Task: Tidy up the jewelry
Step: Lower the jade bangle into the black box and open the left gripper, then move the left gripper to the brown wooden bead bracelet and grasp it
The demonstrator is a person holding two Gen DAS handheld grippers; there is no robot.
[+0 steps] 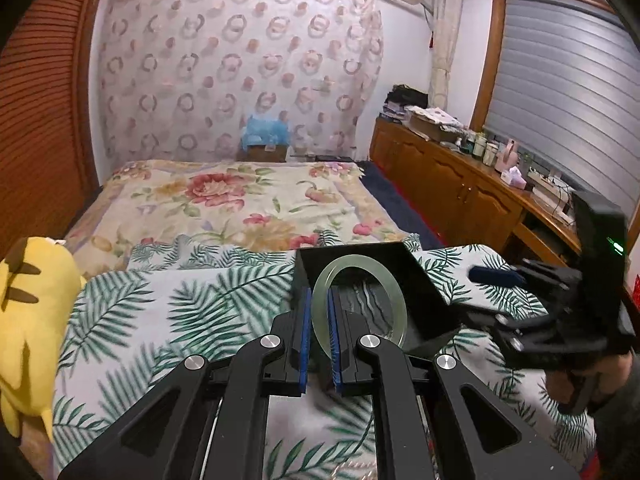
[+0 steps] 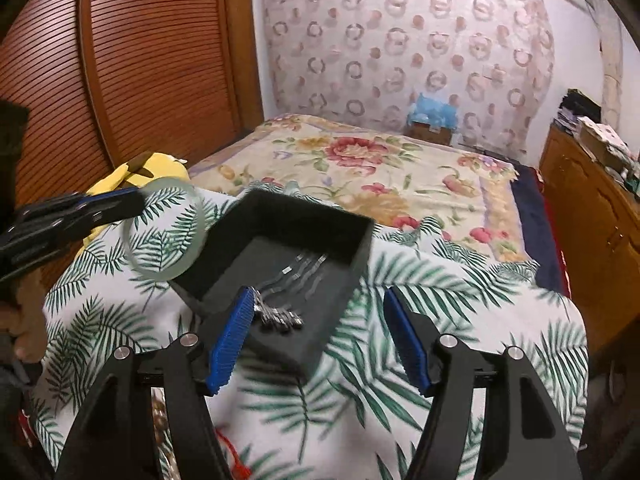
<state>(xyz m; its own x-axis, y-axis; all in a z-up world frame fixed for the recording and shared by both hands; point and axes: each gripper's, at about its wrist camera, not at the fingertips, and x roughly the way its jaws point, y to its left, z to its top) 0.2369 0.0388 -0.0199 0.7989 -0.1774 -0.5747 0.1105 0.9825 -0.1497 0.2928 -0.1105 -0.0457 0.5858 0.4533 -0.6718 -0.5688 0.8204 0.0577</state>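
Note:
My left gripper (image 1: pixel 319 296) is shut on a pale green jade bangle (image 1: pixel 394 300) and holds it just in front of the open black box (image 1: pixel 356 254). In the right wrist view the bangle (image 2: pixel 136 262) hangs at the box's left edge, held by the left gripper (image 2: pixel 120 204). The black box (image 2: pixel 304 220) lies on a palm-leaf cloth (image 2: pixel 460 300) and holds a silver chain (image 2: pixel 292 280). My right gripper (image 2: pixel 318 300) is open, its left pad (image 2: pixel 232 332) at the box's near corner. It shows blurred in the left wrist view (image 1: pixel 496 276).
A yellow plush toy (image 1: pixel 28 320) lies at the left of the cloth. The floral bedspread (image 1: pixel 240 200) stretches behind. A wooden cabinet (image 1: pixel 460 188) with clutter runs along the right. Red cord and beads (image 2: pixel 236 452) lie near the cloth's front edge.

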